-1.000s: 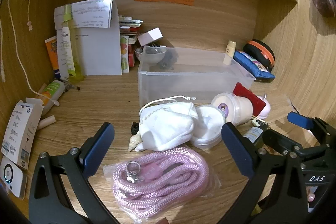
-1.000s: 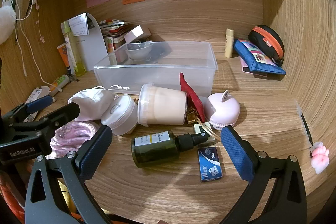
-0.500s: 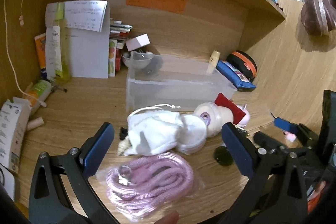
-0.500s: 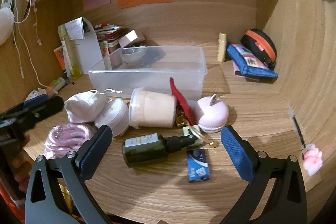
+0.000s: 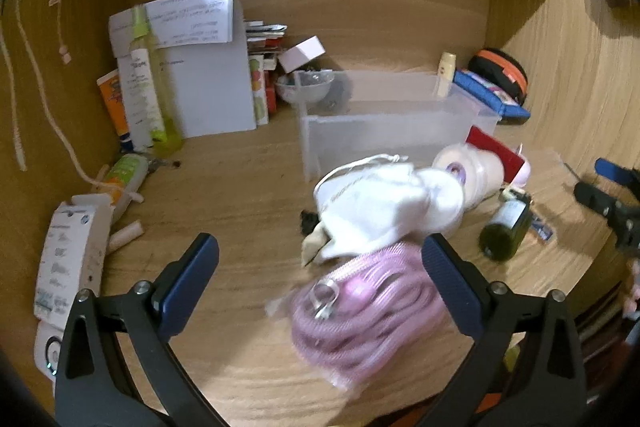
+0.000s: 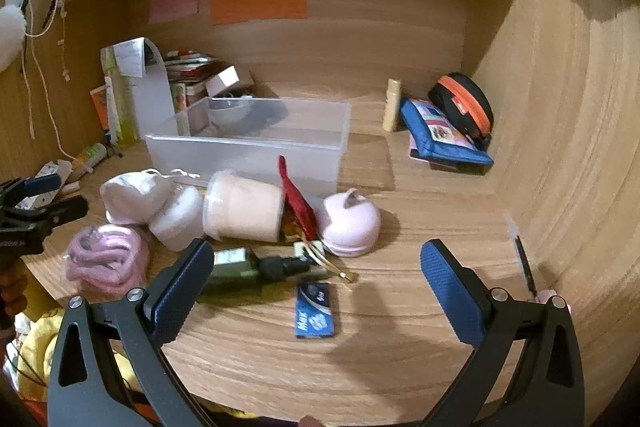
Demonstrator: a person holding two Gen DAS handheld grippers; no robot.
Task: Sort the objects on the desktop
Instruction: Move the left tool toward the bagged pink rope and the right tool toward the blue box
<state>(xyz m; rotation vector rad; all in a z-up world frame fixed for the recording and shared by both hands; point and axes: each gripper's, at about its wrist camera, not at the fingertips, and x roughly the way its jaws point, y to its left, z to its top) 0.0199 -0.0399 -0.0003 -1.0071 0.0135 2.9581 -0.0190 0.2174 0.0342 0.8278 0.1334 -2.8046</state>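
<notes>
Both my tongs are spread wide and hold nothing. My left tongs (image 5: 320,281) hang over the wooden table (image 5: 240,195), with the coiled pink rope in its clear plastic bag (image 5: 360,311) lying just inside the right-hand pad, at about 4 o'clock from their middle. My right tongs (image 6: 312,287) hover above the dark green glass bottle (image 6: 240,269) and the small blue packet (image 6: 315,311). The clear plastic bin (image 6: 256,151) waits at 12 o'clock, nearly bare. I judge sorting has barely begun; next I should centre the left tongs on the rope, clench, and carry it to the bin
</notes>
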